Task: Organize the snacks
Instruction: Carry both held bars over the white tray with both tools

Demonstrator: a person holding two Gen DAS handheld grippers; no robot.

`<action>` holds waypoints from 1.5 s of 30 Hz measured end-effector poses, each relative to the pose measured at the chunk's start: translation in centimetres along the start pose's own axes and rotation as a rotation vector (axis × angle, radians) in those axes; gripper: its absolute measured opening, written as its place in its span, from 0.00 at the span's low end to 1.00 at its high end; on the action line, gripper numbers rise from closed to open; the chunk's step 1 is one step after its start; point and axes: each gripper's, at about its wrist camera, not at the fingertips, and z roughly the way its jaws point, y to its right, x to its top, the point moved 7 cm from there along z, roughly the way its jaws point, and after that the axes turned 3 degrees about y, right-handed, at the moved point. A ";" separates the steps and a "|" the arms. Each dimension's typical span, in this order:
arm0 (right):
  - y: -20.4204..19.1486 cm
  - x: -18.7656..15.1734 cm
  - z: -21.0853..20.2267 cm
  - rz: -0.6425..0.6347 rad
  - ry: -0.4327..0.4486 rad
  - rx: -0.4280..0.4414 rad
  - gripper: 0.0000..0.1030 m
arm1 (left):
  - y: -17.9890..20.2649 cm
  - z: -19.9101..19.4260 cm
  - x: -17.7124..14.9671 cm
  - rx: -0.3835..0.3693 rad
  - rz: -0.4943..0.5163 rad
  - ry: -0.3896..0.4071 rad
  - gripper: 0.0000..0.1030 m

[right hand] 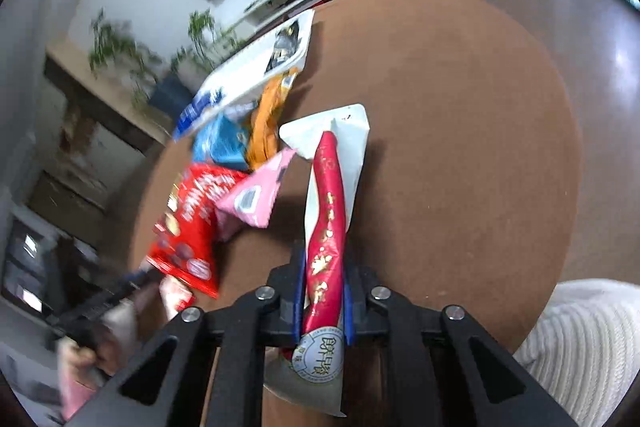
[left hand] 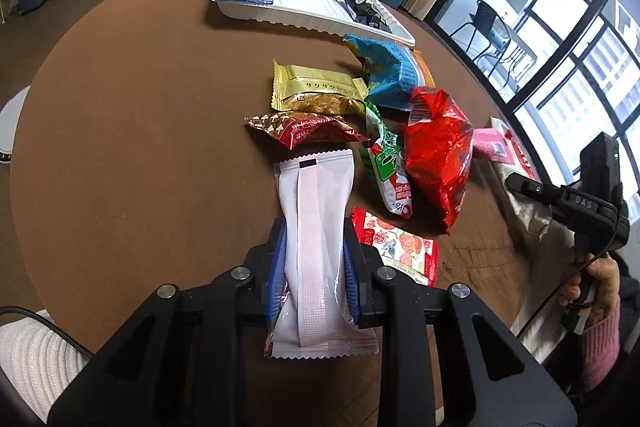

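Two grippers, left (left hand: 316,263) and right (right hand: 323,301), each with a snack packet.

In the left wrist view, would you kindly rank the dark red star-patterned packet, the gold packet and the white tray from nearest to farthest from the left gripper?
1. The dark red star-patterned packet, just beyond the white packet held in the left gripper.
2. The gold packet, directly behind it.
3. The white tray, at the table's far edge.
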 end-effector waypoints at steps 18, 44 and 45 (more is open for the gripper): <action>0.1 2.5 -2.7 0.185 0.053 0.224 0.16 | 1.0 -3.8 2.3 -0.131 -0.077 0.069 0.22; -5.6 10.5 2.9 0.092 0.033 0.271 0.16 | 2.4 -0.9 13.0 -0.184 -0.095 0.100 0.22; -5.8 11.1 3.3 0.087 0.033 0.269 0.16 | 2.6 -0.6 13.7 -0.187 -0.092 0.100 0.22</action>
